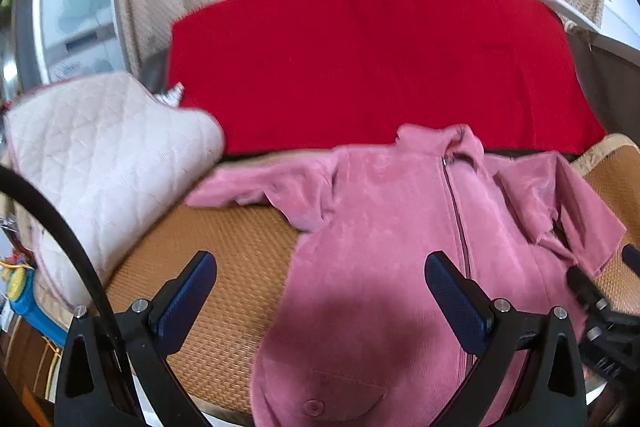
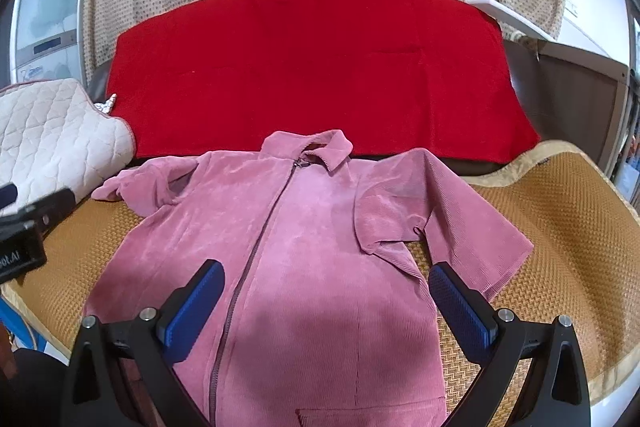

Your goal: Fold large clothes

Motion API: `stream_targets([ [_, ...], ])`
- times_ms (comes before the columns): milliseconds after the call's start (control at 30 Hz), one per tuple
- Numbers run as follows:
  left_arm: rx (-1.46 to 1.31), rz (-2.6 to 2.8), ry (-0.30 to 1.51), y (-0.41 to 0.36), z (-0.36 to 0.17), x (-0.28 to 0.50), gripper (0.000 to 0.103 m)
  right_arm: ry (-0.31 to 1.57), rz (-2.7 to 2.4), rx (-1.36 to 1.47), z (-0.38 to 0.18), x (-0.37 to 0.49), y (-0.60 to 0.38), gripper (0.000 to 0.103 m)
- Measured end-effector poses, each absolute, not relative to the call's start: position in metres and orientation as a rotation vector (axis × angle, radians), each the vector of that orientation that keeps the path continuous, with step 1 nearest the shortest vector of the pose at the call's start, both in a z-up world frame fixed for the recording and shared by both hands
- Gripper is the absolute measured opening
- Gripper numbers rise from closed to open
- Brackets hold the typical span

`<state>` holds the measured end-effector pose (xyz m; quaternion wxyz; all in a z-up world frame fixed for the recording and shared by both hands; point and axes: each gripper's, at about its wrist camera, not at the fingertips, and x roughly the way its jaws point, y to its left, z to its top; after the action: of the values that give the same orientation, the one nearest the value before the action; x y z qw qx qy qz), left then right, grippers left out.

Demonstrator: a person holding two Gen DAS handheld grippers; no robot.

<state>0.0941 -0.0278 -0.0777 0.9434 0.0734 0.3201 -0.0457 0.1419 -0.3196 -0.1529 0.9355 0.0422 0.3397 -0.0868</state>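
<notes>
On the woven mat [image 2: 560,211] your pink jacket [image 2: 304,227] lies flat, zipped, collar far. Your left claw [image 1: 320,291] and right claw [image 2: 326,301] hover spread wide, holding nothing.

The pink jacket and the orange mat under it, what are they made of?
The pink jacket looks like soft corduroy: fine ribs run along its sleeve and body, with a matte, velvety surface. Its zipper may be metal or plastic; I can't tell which. The orange mat looks like woven rattan or bamboo, judging by its tight herringbone weave and slight sheen, with a cloth border.
</notes>
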Motion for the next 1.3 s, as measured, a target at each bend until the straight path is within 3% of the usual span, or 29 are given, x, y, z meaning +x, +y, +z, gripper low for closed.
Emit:
stream_targets([
  [267, 0.164, -0.132, 0.866, -0.028, -0.156, 0.151, 0.103, 0.728, -0.352, 0.168, -0.166, 0.147, -0.389, 0.103],
  [667, 0.191, -0.169, 1.014, -0.044, -0.192, 0.169, 0.103, 0.834, -0.573, 0.547, -0.205, 0.168, -0.558, 0.103],
  [900, 0.134, -0.17, 1.045, -0.039, -0.206, 0.17, 0.103, 0.857, -0.413, 0.72, -0.217, 0.184, -0.566, 0.102],
  [1000, 0.084, -0.179, 1.06, -0.034, -0.209, 0.171, 0.103, 0.892, -0.339, 0.735, -0.229, 0.198, -0.562, 0.082],
  [1067, 0.085, -0.173, 1.057, -0.035, -0.209, 0.169, 0.103, 0.934, -0.319, 0.686, -0.233, 0.205, -0.552, 0.052],
  [1133, 0.076, -0.17, 1.056, -0.034, -0.209, 0.168, 0.103, 0.939, -0.31, 0.645, -0.231, 0.208, -0.545, 0.029],
  [1233, 0.086, -0.187, 1.075, -0.032, -0.204, 0.17, 0.103, 0.866, -0.278, 0.595, -0.217, 0.206, -0.532, 0.016],
  [1300, 0.085, -0.168, 1.061, -0.031, -0.199, 0.172, 0.103, 0.805, -0.236, 0.582, -0.206, 0.207, -0.522, 0.016],
])
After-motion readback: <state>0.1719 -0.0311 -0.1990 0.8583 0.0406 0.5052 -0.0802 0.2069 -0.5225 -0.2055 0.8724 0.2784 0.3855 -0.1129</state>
